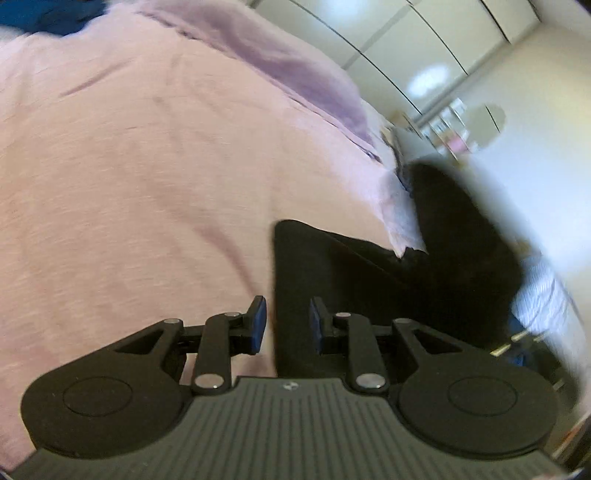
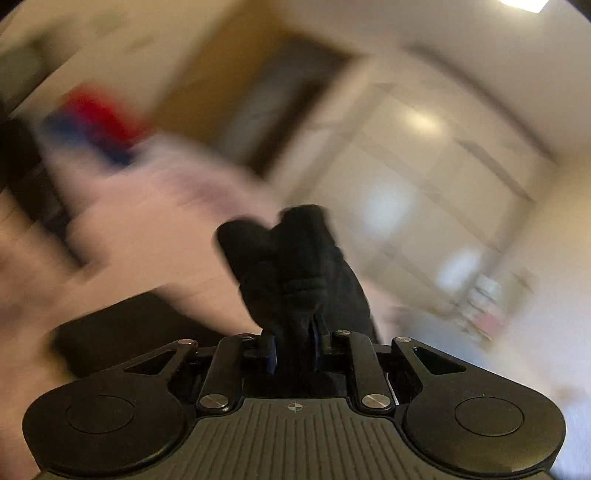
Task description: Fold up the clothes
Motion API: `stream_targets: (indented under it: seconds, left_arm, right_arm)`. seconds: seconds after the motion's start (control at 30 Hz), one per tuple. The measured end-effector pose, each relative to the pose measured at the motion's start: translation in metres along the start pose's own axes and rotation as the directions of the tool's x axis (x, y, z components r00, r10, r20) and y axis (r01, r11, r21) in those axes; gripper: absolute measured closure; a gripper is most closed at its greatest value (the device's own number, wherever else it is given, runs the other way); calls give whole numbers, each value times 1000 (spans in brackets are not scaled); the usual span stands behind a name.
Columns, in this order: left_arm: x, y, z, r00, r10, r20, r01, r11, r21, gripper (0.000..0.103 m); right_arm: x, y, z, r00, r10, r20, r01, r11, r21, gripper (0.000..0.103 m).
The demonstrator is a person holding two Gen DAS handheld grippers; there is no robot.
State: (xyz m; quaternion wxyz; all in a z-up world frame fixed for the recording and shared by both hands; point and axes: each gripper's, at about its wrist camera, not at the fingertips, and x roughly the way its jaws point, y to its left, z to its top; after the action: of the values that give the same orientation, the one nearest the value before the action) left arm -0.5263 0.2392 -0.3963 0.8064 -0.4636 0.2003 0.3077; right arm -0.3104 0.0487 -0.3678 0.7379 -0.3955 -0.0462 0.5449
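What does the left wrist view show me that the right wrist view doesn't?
Only the left wrist view shows the left gripper open over a corner of the black garment, gripping nothing, plus a purple cloth and a blue item farther back. Only the right wrist view shows the right gripper shut on a bunched part of the black garment; it is badly motion-blurred, with a red-and-blue smear. Both show the pink bedcover and pale cupboard doors.

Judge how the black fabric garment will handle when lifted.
The black fabric garment bunches above the shut right gripper, so it is probably floppy. In the left wrist view it drapes off the pink bedspread, likely light.
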Motion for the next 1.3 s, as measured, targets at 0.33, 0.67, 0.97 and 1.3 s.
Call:
stream_targets:
  seconds: [0.33,0.67,0.97,1.3]
  left_arm:
    - [10,17,-2,991,-122,-45,116,985,-126,82]
    - [67,6,10,957,-259,-128,242,961,-135,67]
    - [98,17,16,923,-354,-155,315,922,-226,63]
    - [92,51,4,880,-473,-40,423,821,-384,63]
  right_arm:
    - [-15,50,17,996,90,2,-88,977,-196,27]
    - [-44,-94,-43,992,104,-73,-9,630,776,27]
    - [-5,-156,-131,967,254,-5,46,-154,987,31]
    - [-9,-160,-150,961,275,-15,68,-184,981,31]
